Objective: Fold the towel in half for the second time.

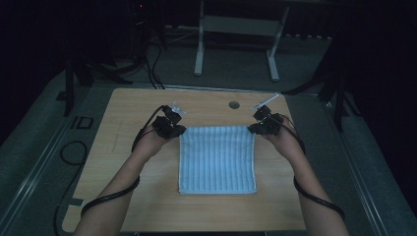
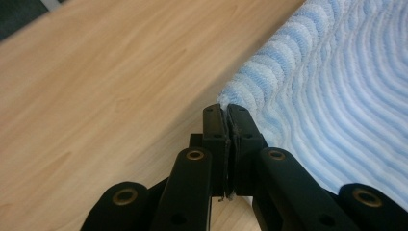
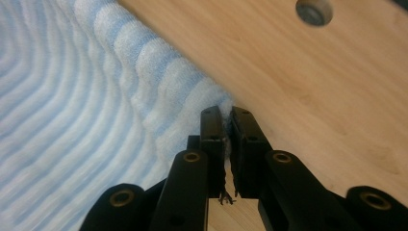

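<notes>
A light blue striped towel point(image 1: 217, 159) lies flat in the middle of the wooden table point(image 1: 128, 105). My left gripper point(image 1: 178, 131) is at its far left corner, jaws shut on the towel's corner point(image 2: 231, 98). At the far right corner sits my right gripper point(image 1: 252, 129), jaws shut on that corner of the towel point(image 3: 211, 98). In the left gripper view the ribbed cloth point(image 2: 337, 96) spreads to the right of the jaws. In the right gripper view the cloth point(image 3: 72, 106) spreads to their left. A hand holds each gripper.
A round hole point(image 1: 234, 104) is set in the table near its far edge, also seen as a grommet point(image 3: 314, 10). Beyond the table stand a white frame point(image 1: 236, 29) and loose cables point(image 1: 152, 69) on the floor. Dark rails flank the table.
</notes>
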